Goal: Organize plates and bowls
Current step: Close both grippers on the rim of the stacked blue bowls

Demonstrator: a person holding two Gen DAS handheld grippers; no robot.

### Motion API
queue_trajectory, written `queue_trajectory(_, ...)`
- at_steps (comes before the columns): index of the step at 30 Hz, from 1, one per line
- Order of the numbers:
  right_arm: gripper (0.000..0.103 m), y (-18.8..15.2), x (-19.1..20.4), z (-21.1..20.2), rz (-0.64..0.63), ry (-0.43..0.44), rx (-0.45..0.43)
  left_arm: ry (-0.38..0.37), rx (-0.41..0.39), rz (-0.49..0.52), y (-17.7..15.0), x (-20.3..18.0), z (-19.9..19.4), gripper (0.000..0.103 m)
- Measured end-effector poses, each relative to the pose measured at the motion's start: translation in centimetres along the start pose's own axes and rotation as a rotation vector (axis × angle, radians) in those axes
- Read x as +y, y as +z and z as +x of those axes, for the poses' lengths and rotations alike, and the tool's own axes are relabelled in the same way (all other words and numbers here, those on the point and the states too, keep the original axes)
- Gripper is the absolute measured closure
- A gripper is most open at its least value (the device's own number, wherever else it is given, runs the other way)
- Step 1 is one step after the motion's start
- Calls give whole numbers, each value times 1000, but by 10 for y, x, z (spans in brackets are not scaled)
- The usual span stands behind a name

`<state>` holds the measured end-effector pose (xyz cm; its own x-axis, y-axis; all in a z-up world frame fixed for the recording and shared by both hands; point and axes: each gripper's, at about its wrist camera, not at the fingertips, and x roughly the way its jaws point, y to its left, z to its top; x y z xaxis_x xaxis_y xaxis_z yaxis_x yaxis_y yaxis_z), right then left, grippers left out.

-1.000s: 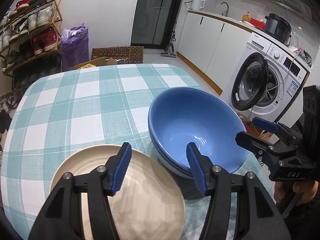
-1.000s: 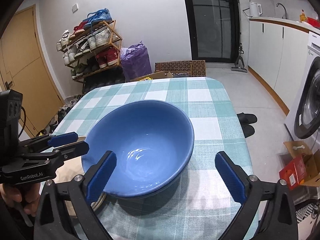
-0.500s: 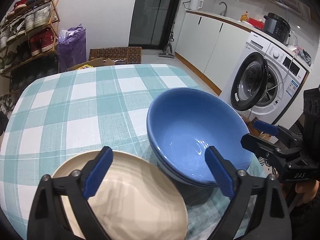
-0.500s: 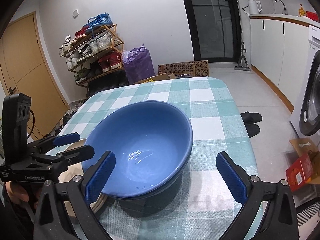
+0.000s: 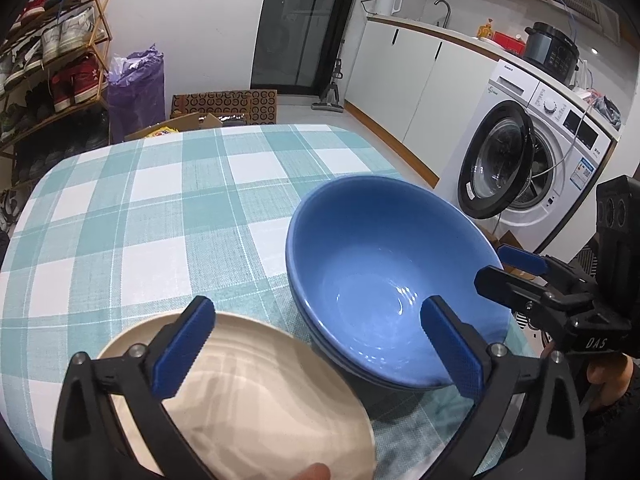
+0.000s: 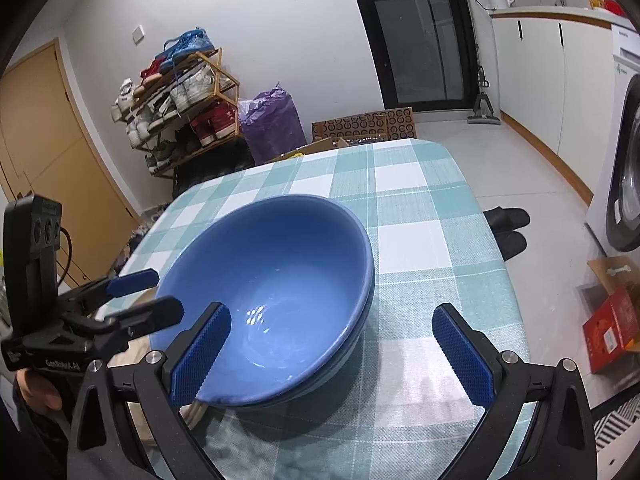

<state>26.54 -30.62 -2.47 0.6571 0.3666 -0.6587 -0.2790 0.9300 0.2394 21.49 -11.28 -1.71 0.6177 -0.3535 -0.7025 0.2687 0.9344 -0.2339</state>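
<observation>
My left gripper (image 5: 316, 340) jaws just opened wide, empty, over beige plate (image 5: 248, 404) at tabletop (image 5: 160, 200) 7 o'clock, right gripper (image 6: 332, 348) wide, empty; blue bowls (image 5: 384, 280) nested at 4 o'clock; I'd take plate rim squarely w/ left, lift slow.

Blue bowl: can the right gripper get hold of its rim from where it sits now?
Probably yes. The right gripper is open, the blue bowl sits just ahead with its near rim uncovered, and the left gripper stands off to the side.
</observation>
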Motion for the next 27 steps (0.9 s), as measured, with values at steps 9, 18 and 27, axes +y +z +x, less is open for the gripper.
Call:
queue_trajectory(9,0,3,-6,12,15,15,9,-3,14,-18,6,0,11,0)
queue_trajectory(18,0,4,-9,21,13,16,23,-34,38,-84,11,9,21,0)
queue_trajectory(27,22,8,-12,31,36,48,52,-60,58,-81,9,7,24,11)
